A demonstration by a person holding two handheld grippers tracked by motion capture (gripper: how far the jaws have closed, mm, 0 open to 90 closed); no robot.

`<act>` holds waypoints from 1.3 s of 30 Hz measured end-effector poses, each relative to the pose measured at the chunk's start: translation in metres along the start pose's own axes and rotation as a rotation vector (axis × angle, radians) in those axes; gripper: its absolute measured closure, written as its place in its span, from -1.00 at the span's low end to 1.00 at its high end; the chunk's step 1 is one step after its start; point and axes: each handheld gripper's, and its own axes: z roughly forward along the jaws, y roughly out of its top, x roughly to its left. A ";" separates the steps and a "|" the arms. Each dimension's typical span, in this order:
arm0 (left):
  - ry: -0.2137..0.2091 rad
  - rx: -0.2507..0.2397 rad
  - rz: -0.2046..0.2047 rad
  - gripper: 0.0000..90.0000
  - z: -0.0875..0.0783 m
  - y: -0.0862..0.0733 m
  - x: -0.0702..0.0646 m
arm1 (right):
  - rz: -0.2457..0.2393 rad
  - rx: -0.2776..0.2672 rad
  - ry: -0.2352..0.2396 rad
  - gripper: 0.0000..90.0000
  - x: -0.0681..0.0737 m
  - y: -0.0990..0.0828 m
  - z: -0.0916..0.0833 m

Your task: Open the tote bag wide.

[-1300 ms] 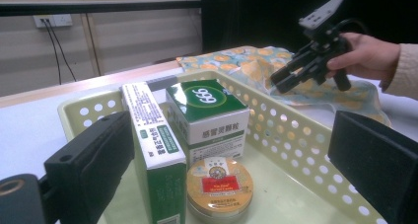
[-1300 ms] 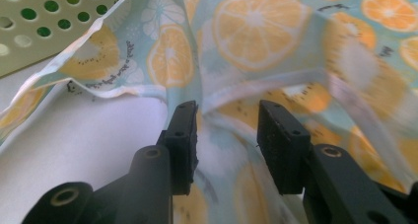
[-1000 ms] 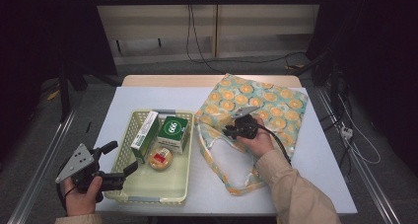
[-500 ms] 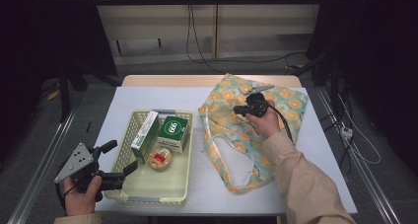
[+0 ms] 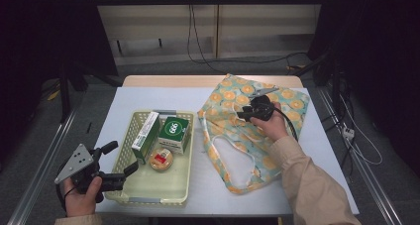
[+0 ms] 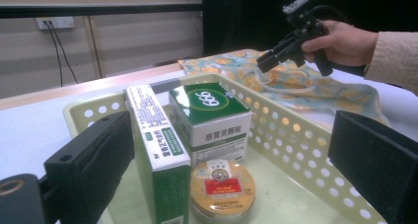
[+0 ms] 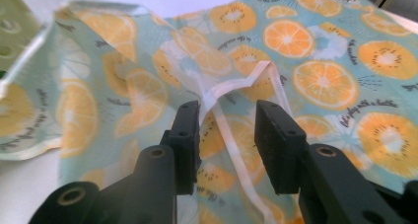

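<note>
A fabric bag printed with orange slices lies on the right half of the table. My right gripper hovers over its middle, held in a hand with a beige sleeve. Its jaws have just been opening, and the bag's white hem lies loosely between them, unpressed. My left gripper is wide open at the near left corner of a pale green basket. The basket holds a tall green-and-white box, a green-topped box and a round tin.
A white mat covers the table top. The bag's white handles trail toward the near edge. Cables run over the floor behind the table, and dark equipment stands at both sides.
My right gripper moved toward the far side and rose, dragging the bag's upper layer back with it, then its jaws parted. The left gripper stayed put.
</note>
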 end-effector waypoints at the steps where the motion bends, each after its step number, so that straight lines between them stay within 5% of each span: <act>1: -0.001 -0.001 0.000 -0.92 0.000 0.000 0.000 | -0.005 -0.009 -0.003 0.38 0.001 -0.001 -0.005; 8: -0.010 -0.008 0.002 -0.92 0.001 0.001 -0.002 | -0.077 0.007 0.036 0.42 0.023 -0.013 -0.030; 13: -0.012 -0.008 0.008 -0.92 0.001 0.002 -0.002 | -0.118 0.062 0.088 0.49 0.038 -0.032 -0.033; 16: -0.011 -0.010 0.004 -0.92 0.000 0.002 -0.002 | -0.138 0.106 0.074 0.49 0.039 -0.045 -0.030; 21: -0.008 -0.013 0.004 -0.92 0.000 0.003 -0.001 | -0.116 0.140 0.041 0.54 0.031 -0.059 -0.028; 25: -0.004 -0.010 0.004 -0.92 -0.001 0.002 0.000 | -0.106 0.133 0.008 0.81 0.026 -0.059 -0.031; 29: -0.003 -0.014 0.000 -0.92 -0.002 0.002 0.000 | -0.076 0.108 0.031 0.94 0.018 -0.059 -0.033; 39: -0.003 -0.008 -0.002 -0.92 -0.001 0.001 0.001 | 0.013 0.056 -0.016 0.69 -0.017 -0.058 -0.043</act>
